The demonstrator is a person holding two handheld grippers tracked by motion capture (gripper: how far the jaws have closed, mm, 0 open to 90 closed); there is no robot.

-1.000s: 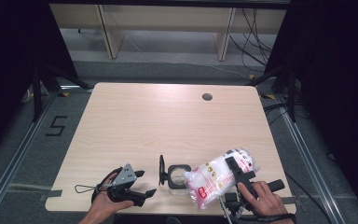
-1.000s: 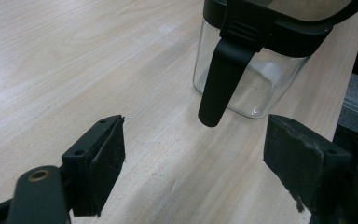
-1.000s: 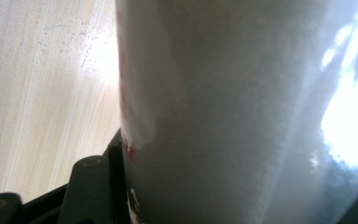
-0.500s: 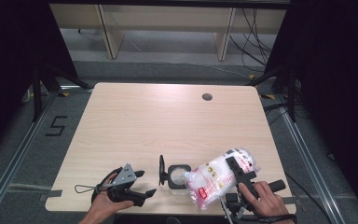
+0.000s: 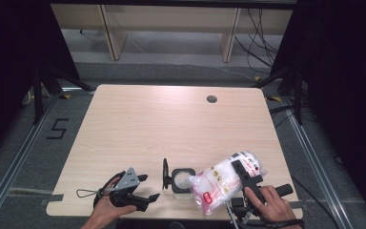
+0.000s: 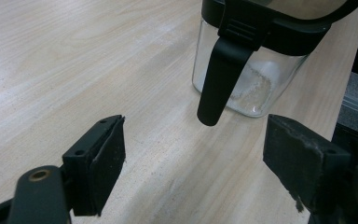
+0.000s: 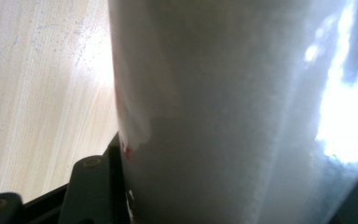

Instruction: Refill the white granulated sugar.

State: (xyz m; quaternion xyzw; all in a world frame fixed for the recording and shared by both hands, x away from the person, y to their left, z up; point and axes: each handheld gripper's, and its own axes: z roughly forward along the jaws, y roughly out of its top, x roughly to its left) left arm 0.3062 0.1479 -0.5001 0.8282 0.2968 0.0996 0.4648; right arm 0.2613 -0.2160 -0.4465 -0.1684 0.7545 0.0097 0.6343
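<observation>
Two grippers in play, both low in the high view. Right gripper (image 5: 242,172), lower right of frame, has its jaws part open and clamped on a clear plastic bag (image 5: 221,179) of white granules with red print. Bag lies tilted, its lower end pointing left at the glass jar (image 5: 181,179) and touching or just over its rim; can't tell which. In the right gripper view the bag (image 7: 242,112) sits between the jaws, white and hazy, with pale desk (image 7: 37,93) at left.

Left gripper (image 5: 145,187), lower left of frame, jaws wide open, holding nothing, resting on the desk (image 5: 171,124) just left of the jar. Left gripper view: jar (image 6: 256,70) in the upper right, a little white grain at the bottom, black rim, black latch arm (image 6: 219,79) hanging down its front. Jar lid (image 5: 165,173) stands open, hinged to the left side.

Jar position: near the desk's front edge, bottom centre of the high view, between the two grippers.
</observation>
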